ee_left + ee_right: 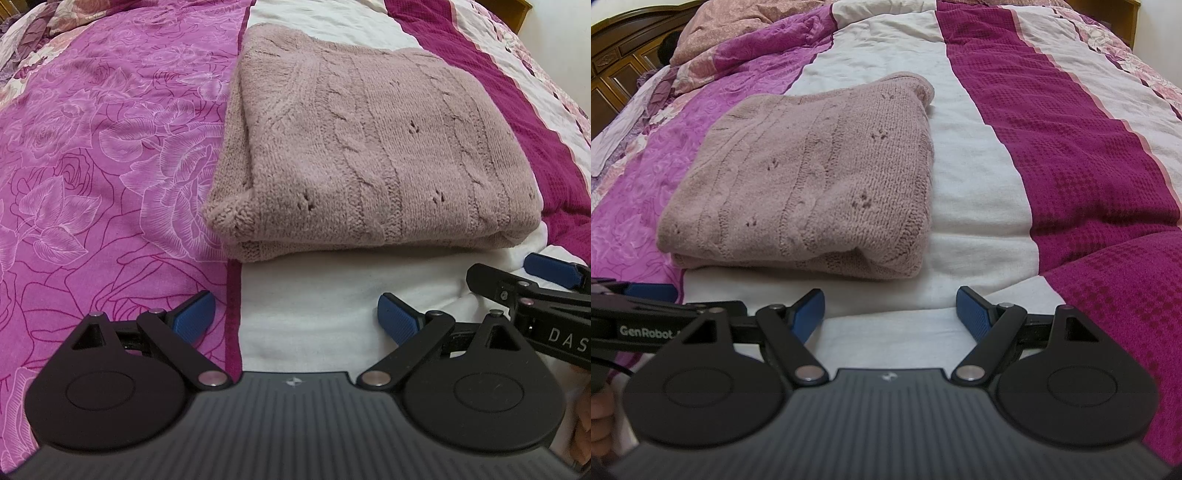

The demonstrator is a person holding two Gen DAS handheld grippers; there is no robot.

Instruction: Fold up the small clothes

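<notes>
A dusty-pink cable-knit sweater (376, 147) lies folded into a thick rectangle on the bed; it also shows in the right wrist view (809, 184). My left gripper (295, 317) is open and empty, just short of the sweater's near edge. My right gripper (890, 314) is open and empty too, near the sweater's near right corner. The right gripper's fingers (550, 273) show at the right edge of the left wrist view. The left gripper's body (646, 314) shows at the left edge of the right wrist view.
The bedspread has a pink rose-print band (92, 166), a white band (979, 192) under the sweater, and a dark magenta waffle band (1071, 147). A rumpled floral quilt (746, 33) and a carved wooden headboard (617, 74) lie at the far left.
</notes>
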